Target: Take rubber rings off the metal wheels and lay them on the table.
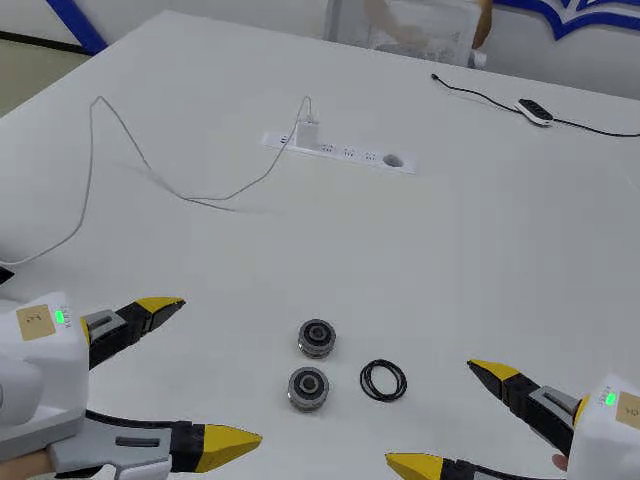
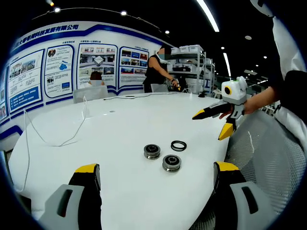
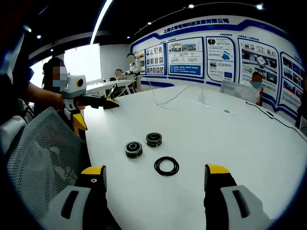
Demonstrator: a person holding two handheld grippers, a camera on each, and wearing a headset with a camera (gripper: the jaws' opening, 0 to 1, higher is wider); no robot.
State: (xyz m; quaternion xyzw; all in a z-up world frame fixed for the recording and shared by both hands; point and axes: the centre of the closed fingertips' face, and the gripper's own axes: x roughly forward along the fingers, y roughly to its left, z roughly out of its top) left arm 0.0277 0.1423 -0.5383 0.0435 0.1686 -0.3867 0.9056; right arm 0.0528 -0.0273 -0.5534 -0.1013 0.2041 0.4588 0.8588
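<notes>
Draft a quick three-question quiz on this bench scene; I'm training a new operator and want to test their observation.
1. True or false: the left gripper and the right gripper are both open and hold nothing.
2. The loose rubber rings lie: A) in a gripper; B) on the table, beside the metal wheels; C) stacked on top of a wheel.
3. Fill in: ___ metal wheels rest on the table.
Key: 1 true; 2 B; 3 two.
</notes>
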